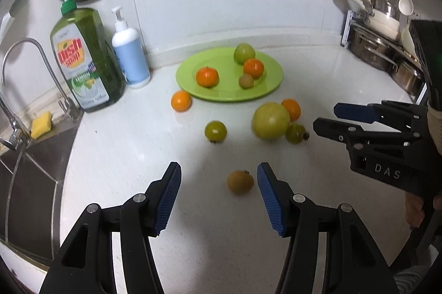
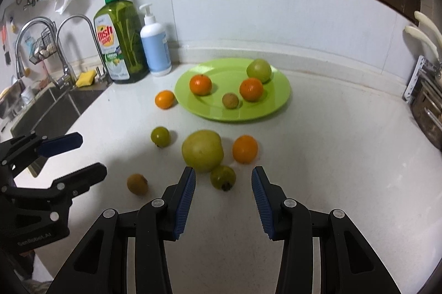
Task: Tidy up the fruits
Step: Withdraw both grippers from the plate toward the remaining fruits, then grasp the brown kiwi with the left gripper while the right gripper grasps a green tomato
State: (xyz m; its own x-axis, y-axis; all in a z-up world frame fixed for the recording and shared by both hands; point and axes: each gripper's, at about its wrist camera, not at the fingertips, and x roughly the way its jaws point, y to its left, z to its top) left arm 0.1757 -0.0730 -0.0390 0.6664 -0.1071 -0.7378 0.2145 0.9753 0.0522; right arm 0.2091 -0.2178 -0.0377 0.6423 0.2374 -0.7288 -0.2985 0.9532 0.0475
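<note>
White stone-look tabletop (image 2: 317,156) carries everything, curving past a steel sink (image 2: 55,103) under tiled walls; the lime-green plate (image 2: 218,111) sits near the back wall, seemingly the collection spot, already holding two oranges, a green fruit and a small brown one; the big yellow-green fruit (image 2: 202,153) lies loose in front of it with two oranges and two small green fruits; left tongs (image 1: 219,183) gape wide, the small brown fruit (image 1: 240,181) between them near the right pad, likely next; right tongs (image 2: 223,183) stand spread and empty around a small green fruit (image 2: 223,177).
</note>
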